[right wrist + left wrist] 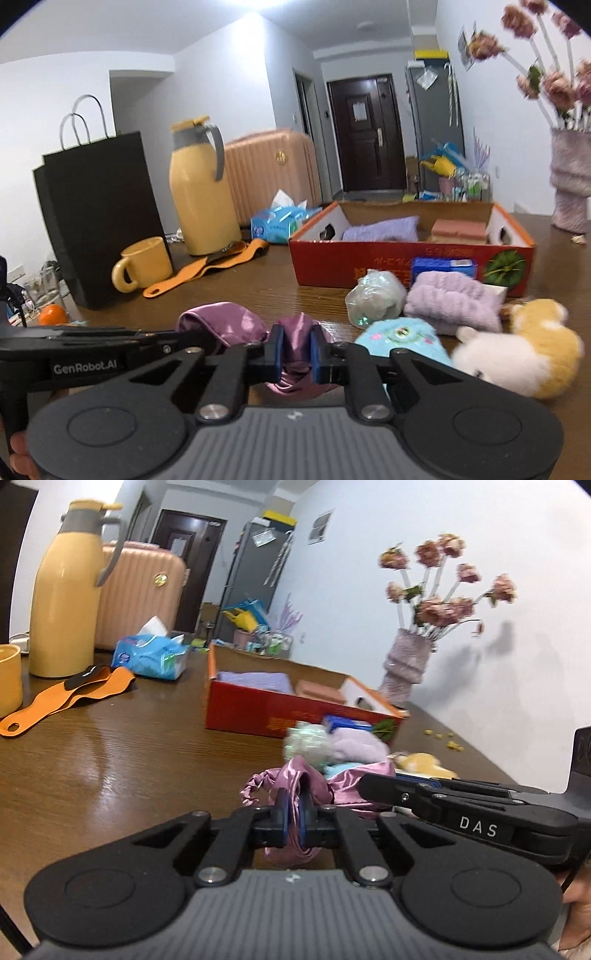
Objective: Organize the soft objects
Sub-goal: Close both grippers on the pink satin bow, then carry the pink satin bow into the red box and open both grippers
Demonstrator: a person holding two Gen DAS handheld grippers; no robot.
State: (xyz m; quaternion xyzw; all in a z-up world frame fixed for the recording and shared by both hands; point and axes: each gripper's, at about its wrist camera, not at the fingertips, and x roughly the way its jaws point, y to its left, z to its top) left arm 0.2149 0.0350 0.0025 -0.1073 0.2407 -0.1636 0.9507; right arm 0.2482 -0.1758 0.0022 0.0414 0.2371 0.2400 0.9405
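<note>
Two claws, left claw (291, 814) and right claw (296, 350), pinch blurred pink satin cloth (236, 323).

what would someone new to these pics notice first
Most likely the shiny pink satin cloth at the front of the wooden table, pinched by both the left gripper and the right gripper. Behind it sits the red cardboard box with a folded lilac towel inside. At the left stands a tall yellow thermos jug.
</note>
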